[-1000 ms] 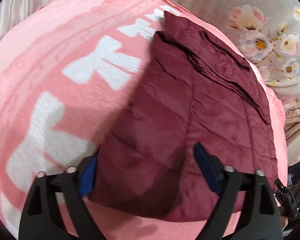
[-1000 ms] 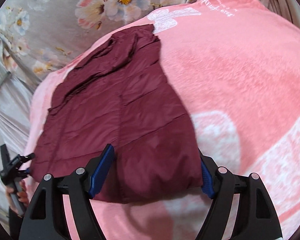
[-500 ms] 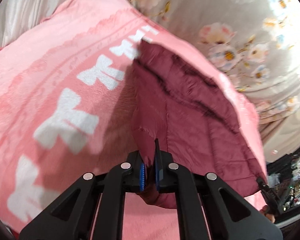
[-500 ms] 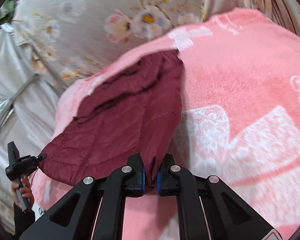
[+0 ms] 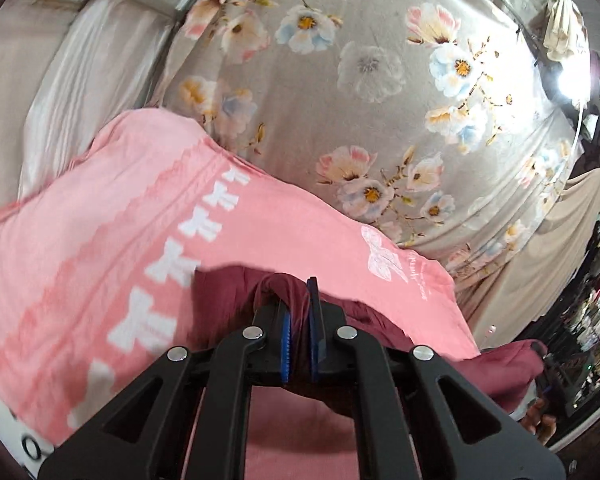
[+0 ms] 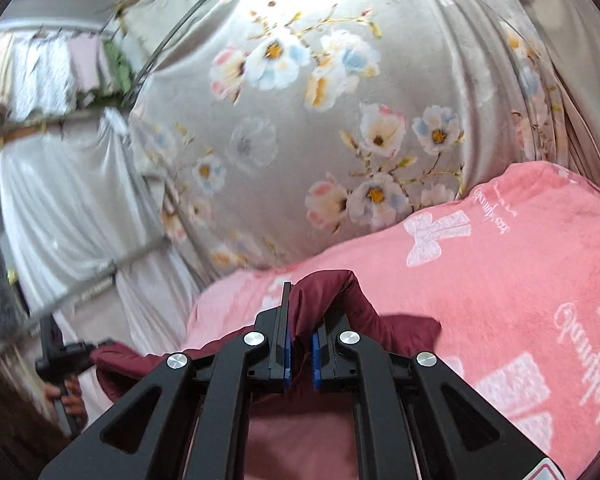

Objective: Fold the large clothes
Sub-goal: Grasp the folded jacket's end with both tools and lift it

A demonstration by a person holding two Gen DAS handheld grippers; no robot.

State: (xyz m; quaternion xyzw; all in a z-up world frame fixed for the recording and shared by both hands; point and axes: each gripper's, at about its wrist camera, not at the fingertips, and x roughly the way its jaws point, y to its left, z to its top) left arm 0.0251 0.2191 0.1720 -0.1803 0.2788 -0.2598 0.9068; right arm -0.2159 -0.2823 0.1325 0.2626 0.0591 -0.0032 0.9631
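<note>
A dark red quilted jacket hangs from both grippers above a pink blanket with white bows. My left gripper is shut on a bunched fold of the jacket's hem, lifted off the bed. My right gripper is shut on another fold of the same jacket, which drapes down to the left and right of the fingers. Most of the jacket is hidden below the gripper bodies. The other gripper and a hand show at the left edge of the right wrist view.
A grey floral curtain hangs behind the bed; it also fills the right wrist view. White drapes and a metal rail stand at the left. Cluttered shelves are at the far right.
Both grippers closed on the jacket's near hem, then lifted it and swung up. The jacket left the blanket and the view tilted toward the curtain.
</note>
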